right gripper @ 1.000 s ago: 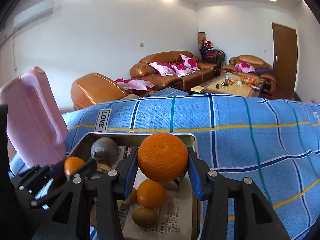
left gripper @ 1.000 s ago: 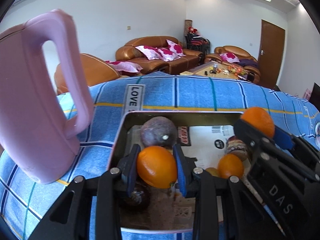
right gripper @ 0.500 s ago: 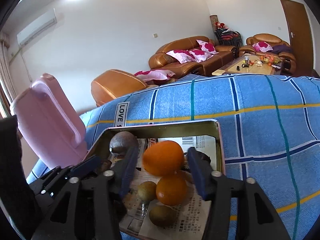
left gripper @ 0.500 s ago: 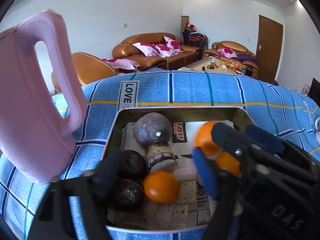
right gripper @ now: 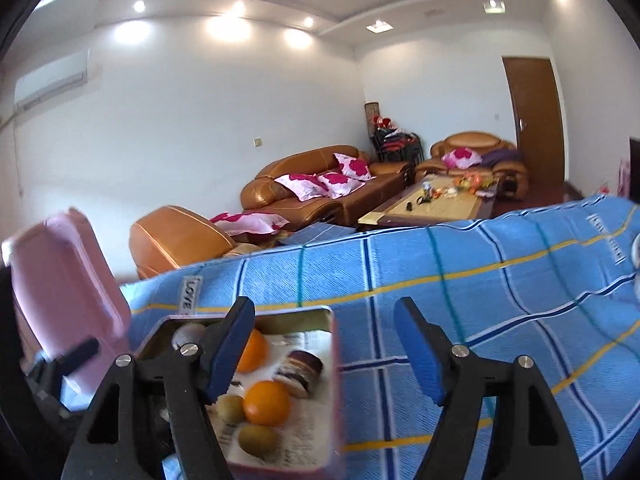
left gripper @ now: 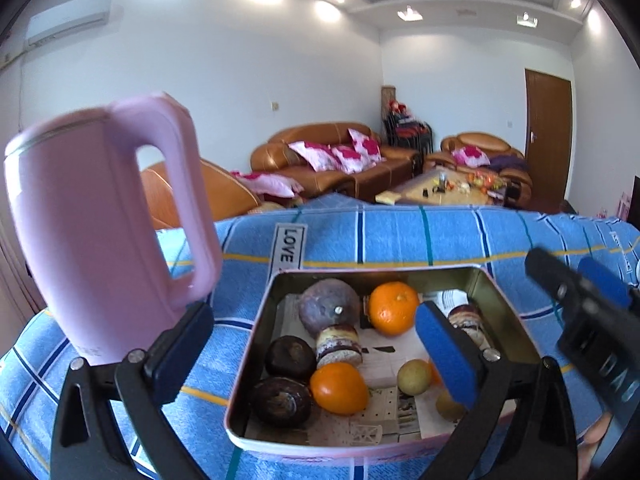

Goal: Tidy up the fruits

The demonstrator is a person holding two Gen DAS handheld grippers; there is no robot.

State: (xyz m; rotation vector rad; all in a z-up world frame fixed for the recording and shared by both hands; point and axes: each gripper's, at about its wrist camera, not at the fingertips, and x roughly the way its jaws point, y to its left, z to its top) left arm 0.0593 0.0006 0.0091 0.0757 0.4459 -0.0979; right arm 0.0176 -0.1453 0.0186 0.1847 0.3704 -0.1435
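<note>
The fruits sit inside the metal tin on the blue plaid cloth: one orange near the tin's far wall, another orange toward its near rim, with dark passion fruits on the tin's left side. The left gripper hangs over the tin, fingers spread wide and empty. The right gripper hovers at the tin's right edge, equally wide, holding nothing. A pink kettle stands left of the tin

a white tag on the blue checked cloth, just beyond the tin's far-left corner, reads "love"; other print illegible
</note>
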